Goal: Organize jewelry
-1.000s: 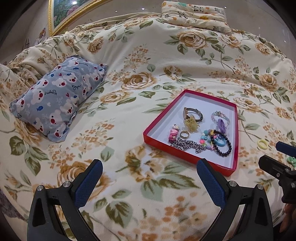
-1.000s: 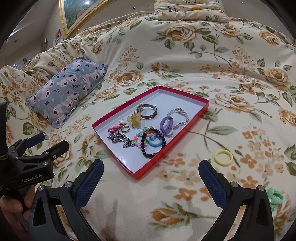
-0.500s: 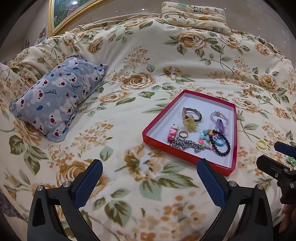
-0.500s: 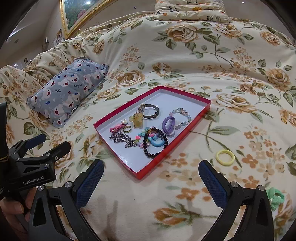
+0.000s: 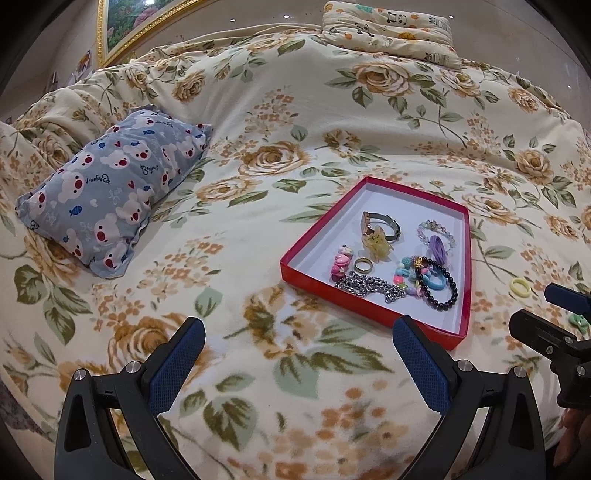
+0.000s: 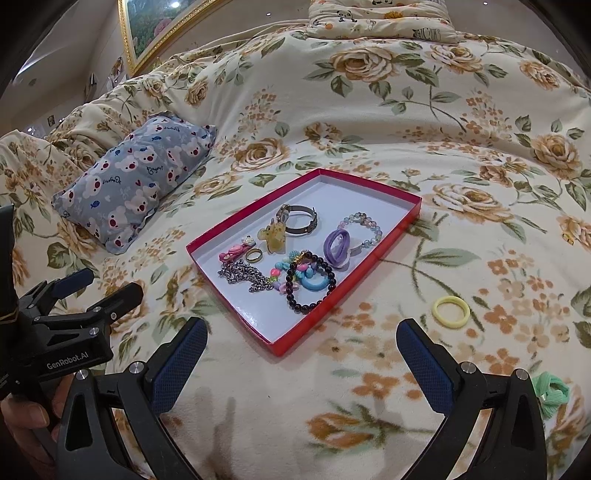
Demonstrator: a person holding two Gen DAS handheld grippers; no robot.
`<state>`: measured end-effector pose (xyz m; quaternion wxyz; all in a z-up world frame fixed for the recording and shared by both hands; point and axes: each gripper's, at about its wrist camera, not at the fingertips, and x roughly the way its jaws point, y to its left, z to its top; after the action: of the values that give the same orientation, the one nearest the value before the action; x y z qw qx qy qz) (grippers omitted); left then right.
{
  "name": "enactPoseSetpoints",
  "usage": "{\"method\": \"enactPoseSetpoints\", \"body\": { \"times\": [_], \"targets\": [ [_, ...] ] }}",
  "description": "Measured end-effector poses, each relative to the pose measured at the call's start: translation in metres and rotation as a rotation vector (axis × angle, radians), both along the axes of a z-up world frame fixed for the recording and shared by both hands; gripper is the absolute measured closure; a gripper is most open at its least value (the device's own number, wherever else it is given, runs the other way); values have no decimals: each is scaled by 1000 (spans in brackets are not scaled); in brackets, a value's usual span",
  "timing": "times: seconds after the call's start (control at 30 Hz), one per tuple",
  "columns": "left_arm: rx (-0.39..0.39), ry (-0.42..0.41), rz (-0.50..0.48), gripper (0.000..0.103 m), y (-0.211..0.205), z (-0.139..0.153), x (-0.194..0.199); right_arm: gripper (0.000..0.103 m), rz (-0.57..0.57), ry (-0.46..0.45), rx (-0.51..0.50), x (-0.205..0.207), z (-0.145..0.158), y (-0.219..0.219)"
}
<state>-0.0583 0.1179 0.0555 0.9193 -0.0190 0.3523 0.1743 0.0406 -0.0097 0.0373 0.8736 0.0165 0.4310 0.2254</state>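
Note:
A red-rimmed tray (image 6: 410,216) with a white floor lies on the floral bedspread; it also shows in the left wrist view (image 5: 468,258). It holds a watch (image 6: 301,218), a yellow claw clip (image 6: 275,236), a gold ring (image 6: 254,254), a silver chain (image 6: 243,277), a black bead bracelet (image 6: 310,284), a purple hair tie (image 6: 337,247) and other pieces. A yellow ring-shaped hair tie (image 6: 450,311) and a green scrunchie (image 6: 552,391) lie on the bedspread right of the tray. My left gripper (image 5: 298,354) and right gripper (image 6: 301,356) are open and empty, both short of the tray.
A grey bear-print pillow (image 5: 110,188) lies to the left of the tray. A folded panda-print quilt (image 6: 380,18) sits at the far end of the bed. A gold picture frame (image 5: 136,26) hangs behind, upper left.
Both grippers have drifted slightly. The right one has edged a little left, so the tray and yellow hair tie sit further right in its view. Nothing was picked up.

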Motion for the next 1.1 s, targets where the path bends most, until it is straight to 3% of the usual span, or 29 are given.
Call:
{"method": "enactPoseSetpoints", "body": {
  "times": [1.1],
  "targets": [
    [-7, 7, 4, 1, -2, -3, 3, 0, 1, 1, 12, 0, 0, 0]
  ]
}}
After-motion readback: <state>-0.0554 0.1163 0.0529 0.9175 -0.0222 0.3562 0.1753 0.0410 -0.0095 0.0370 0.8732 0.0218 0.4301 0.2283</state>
